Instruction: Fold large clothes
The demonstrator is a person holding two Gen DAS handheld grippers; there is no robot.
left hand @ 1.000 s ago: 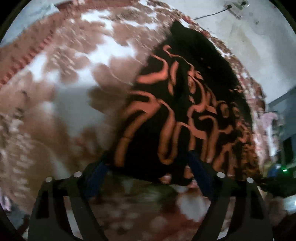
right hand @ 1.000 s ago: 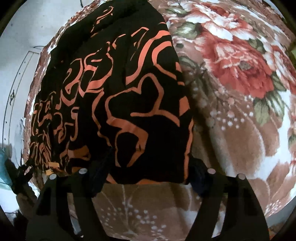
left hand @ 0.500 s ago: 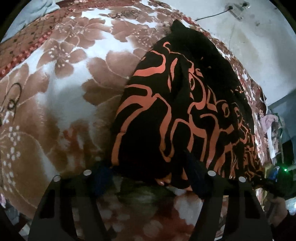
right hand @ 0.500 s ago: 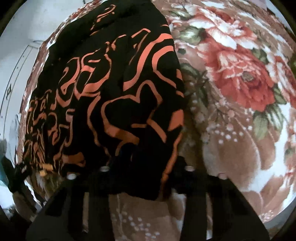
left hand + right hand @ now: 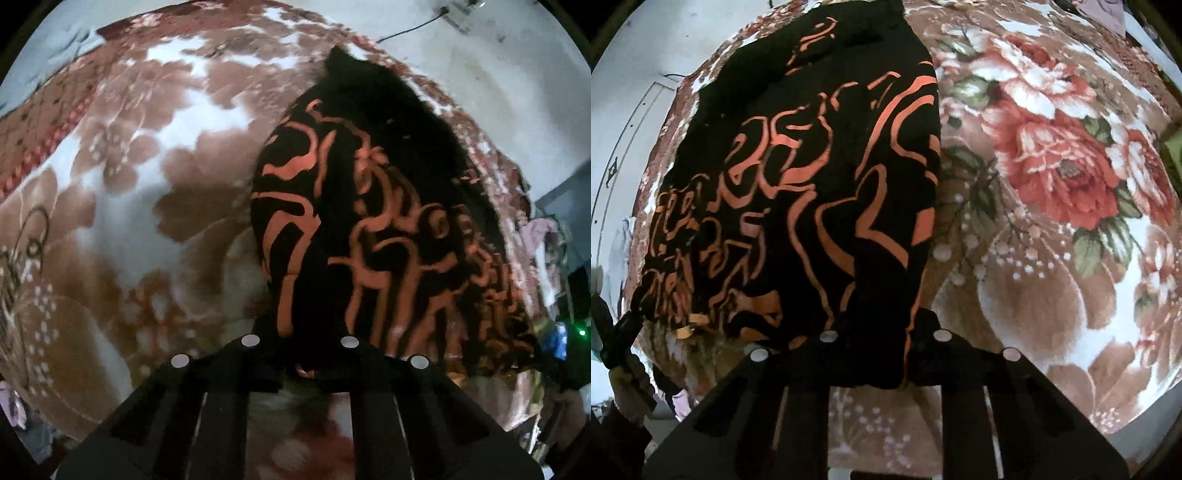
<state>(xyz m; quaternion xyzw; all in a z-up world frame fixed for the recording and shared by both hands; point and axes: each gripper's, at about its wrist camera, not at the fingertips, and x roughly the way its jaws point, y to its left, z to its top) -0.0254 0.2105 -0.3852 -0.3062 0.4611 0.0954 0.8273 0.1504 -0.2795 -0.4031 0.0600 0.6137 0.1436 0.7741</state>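
Observation:
A black garment with orange swirl print [image 5: 369,221] lies spread on a floral blanket [image 5: 110,221] and runs away from me. My left gripper [image 5: 299,354] is shut on its near edge, with the cloth bunched and lifted between the jaws. In the right wrist view the same garment [image 5: 812,184] fills the left half, over the rose-patterned blanket [image 5: 1052,295]. My right gripper [image 5: 882,350] has its jaws closing on the near right corner, and the cloth is pinched between them. The pads themselves are hidden by the fabric.
A pale wall with a cable [image 5: 413,29] stands beyond the bed's far side. Loose clothes [image 5: 543,236] and a green light [image 5: 581,332] sit at the right. A hand [image 5: 569,406] shows at the lower right edge. The blanket stretches wide on both sides of the garment.
Both grippers went from wide open around the garment's near edge to shut on it. The edge has bunched up and risen a little off the blanket.

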